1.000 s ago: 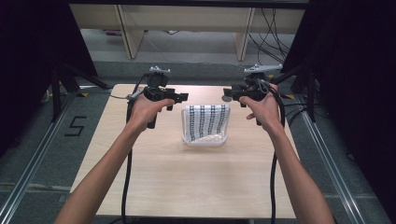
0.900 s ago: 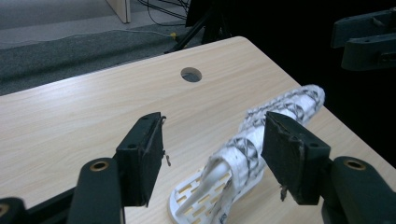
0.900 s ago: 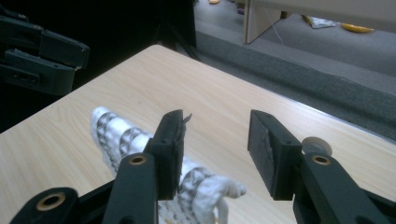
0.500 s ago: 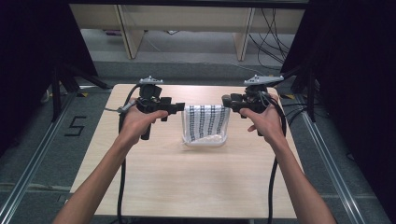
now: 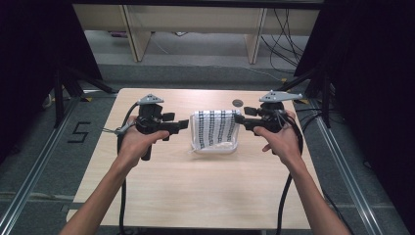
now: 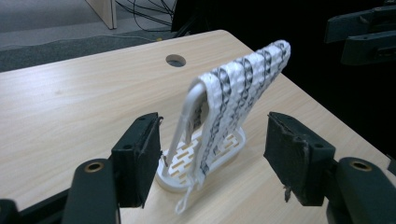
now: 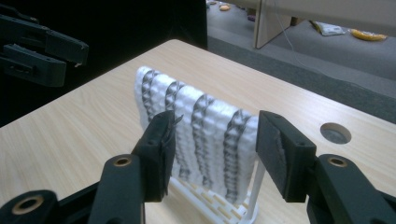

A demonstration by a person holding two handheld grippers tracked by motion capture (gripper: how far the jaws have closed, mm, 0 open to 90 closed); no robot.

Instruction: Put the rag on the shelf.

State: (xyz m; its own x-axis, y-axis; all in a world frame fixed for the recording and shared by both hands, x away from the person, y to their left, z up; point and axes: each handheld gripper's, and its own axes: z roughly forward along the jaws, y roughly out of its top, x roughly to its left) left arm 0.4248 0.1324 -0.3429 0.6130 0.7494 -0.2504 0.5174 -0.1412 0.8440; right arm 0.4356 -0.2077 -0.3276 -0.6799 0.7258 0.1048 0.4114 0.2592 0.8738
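Both of my hands have come down the frame and drawn in toward the cloth since the earlier picture, and my right claw's jaws have just been opening with nothing pressed between them. From the high view, the left claw [image 5: 185,124] sits just left of centre and the right claw [image 5: 238,119] just right of it, each pointing inward at the striped cloth [image 5: 215,128] draped over a white rack [image 5: 213,148] in the middle of the wooden table [image 5: 195,196]; the cloth's top edge runs left to right between the two claws, and both look about equally near. Through the left gripper view, the jaws stand apart and empty, with the cloth [image 6: 233,102] ahead at centre, seen edge-on. Through the right gripper view, the jaws are parted too, framing the cloth's [image 7: 196,126] near end without touching it. Grey floor, shelving and dark curtains lie beyond.
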